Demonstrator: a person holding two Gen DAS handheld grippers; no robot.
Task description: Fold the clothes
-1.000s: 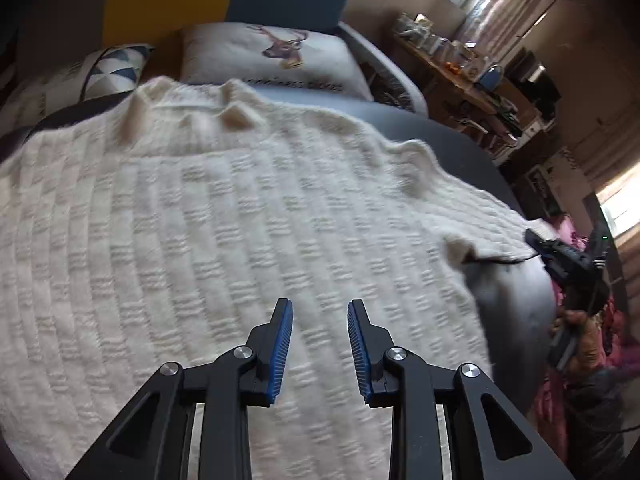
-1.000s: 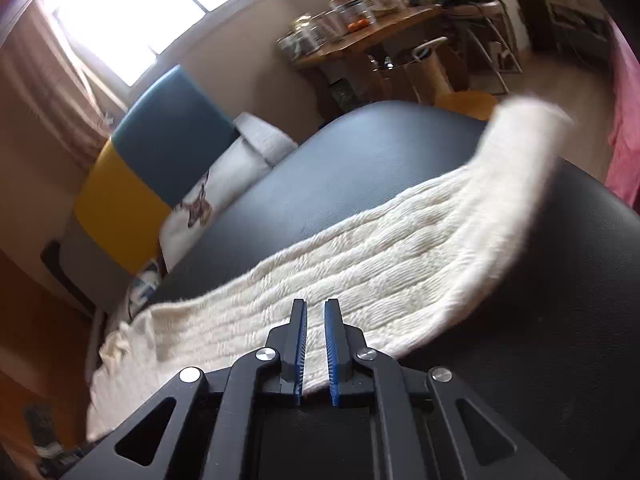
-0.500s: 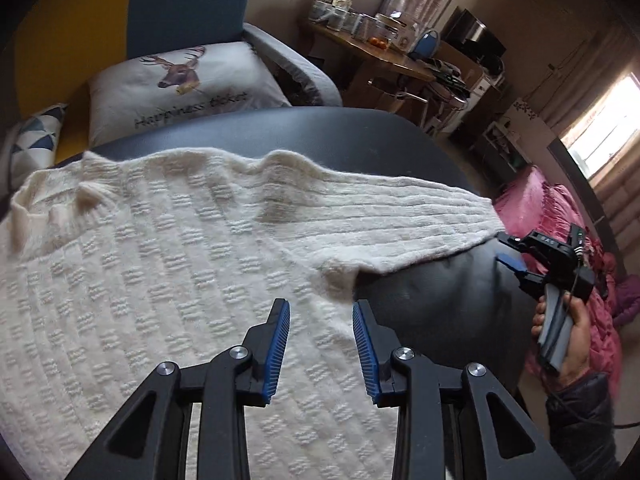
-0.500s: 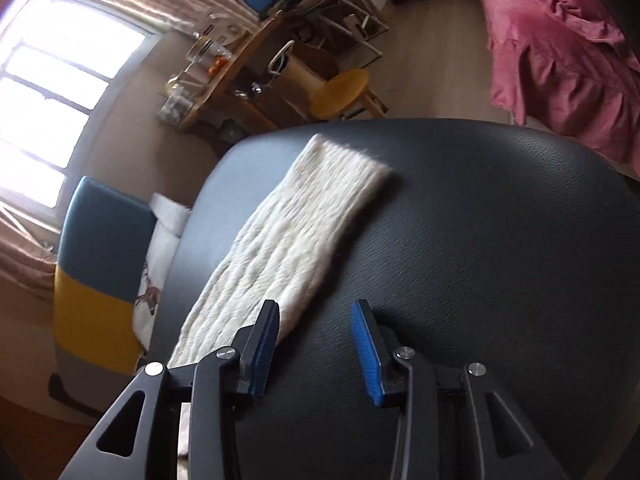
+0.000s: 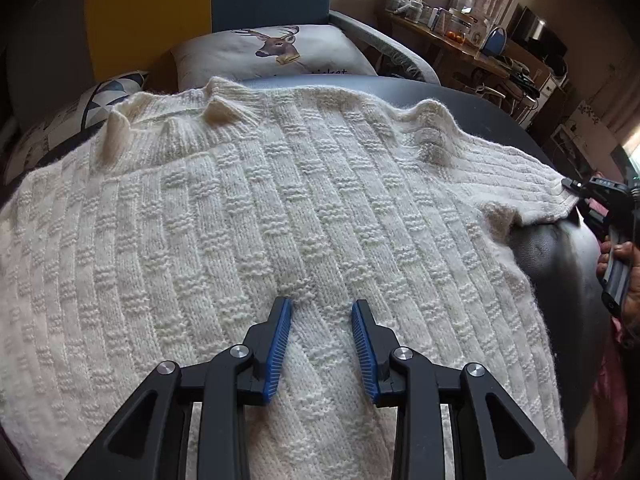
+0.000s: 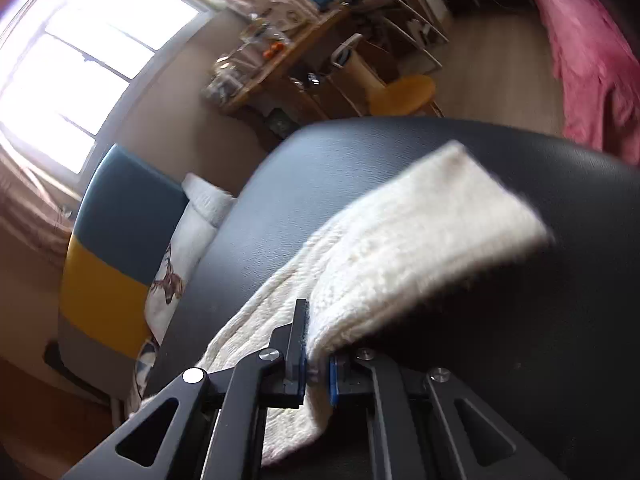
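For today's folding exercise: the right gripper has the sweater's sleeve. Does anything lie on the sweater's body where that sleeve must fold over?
Nothing visible does. The sweater body lies bare; only the open left gripper hovers over its lower middle.

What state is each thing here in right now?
Cream knitted sweater: spread flat on the dark padded surface.
Sweater's sleeve: lifted, pinched.
Left gripper: open, over the sweater.
Right gripper: shut on the sleeve.
Deer-print cushion: lying behind.
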